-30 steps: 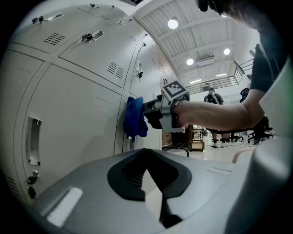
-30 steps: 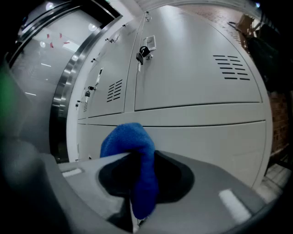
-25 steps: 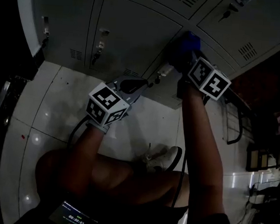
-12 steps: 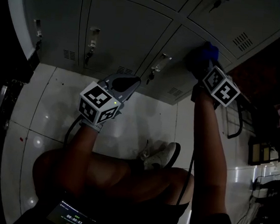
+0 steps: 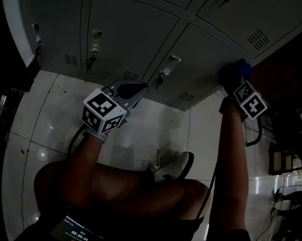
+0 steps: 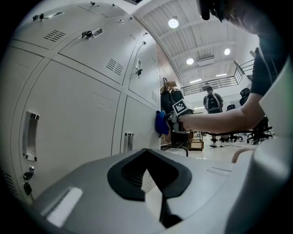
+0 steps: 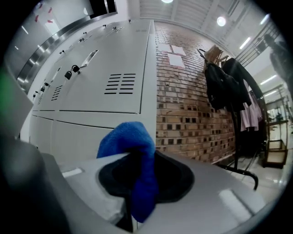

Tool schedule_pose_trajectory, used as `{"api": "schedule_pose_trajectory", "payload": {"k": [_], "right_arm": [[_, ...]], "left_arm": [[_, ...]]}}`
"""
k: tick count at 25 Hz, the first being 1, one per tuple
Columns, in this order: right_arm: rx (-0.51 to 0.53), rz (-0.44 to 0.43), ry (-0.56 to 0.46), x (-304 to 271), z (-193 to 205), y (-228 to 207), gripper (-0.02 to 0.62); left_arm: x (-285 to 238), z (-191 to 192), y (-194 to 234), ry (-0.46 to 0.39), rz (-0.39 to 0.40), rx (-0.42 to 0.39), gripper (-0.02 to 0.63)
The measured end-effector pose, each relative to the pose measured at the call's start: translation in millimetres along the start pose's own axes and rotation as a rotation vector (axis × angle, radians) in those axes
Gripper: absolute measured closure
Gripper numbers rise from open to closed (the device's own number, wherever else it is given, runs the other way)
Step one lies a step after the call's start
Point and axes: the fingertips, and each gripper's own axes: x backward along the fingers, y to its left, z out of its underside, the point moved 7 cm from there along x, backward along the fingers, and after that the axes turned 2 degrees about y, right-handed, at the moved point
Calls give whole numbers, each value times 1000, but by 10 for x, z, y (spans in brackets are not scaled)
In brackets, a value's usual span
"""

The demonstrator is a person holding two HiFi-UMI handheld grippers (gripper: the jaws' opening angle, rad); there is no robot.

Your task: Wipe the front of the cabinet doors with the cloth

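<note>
A bank of grey metal cabinet doors point(image 5: 132, 32) with vents and latches fills the top of the head view. My right gripper point(image 5: 236, 77) is shut on a blue cloth point(image 7: 135, 169) and presses it against the right edge of a lower door point(image 7: 91, 132), near the brick wall. The cloth point(image 6: 161, 122) and the right gripper's marker cube point(image 6: 181, 108) also show far off in the left gripper view. My left gripper point(image 5: 135, 90) hovers low in front of the middle doors point(image 6: 68, 132), jaws shut with nothing between them.
White floor tiles point(image 5: 155, 128) lie below the cabinets. A person's bare legs and a white shoe point(image 5: 176, 168) are beneath the grippers. A brick wall point(image 7: 187, 109) and a coat rack with dark clothes point(image 7: 229, 91) stand right of the cabinets. Another person point(image 6: 213, 101) stands far back.
My right gripper has slid the blue cloth rightward along the lower door to its right edge. The left gripper has drifted slightly left and stayed shut.
</note>
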Motion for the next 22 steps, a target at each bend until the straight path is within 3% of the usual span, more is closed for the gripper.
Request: {"api": "schedule_pose_trajectory", "payload": {"k": [4, 10, 15, 22], "right_arm": [[-12, -34, -21, 118, -11, 178, 518], [59, -225, -58, 326, 105, 1177, 518], [115, -337, -29, 273, 367, 1930, 518], [91, -351, -1, 35, 502, 2221, 518]], "left_arm": [[2, -10, 14, -3, -1, 1, 605], [19, -19, 21, -9, -9, 0, 606], [40, -38, 29, -17, -11, 5, 604], [31, -50, 31, -23, 0, 5, 604]]}}
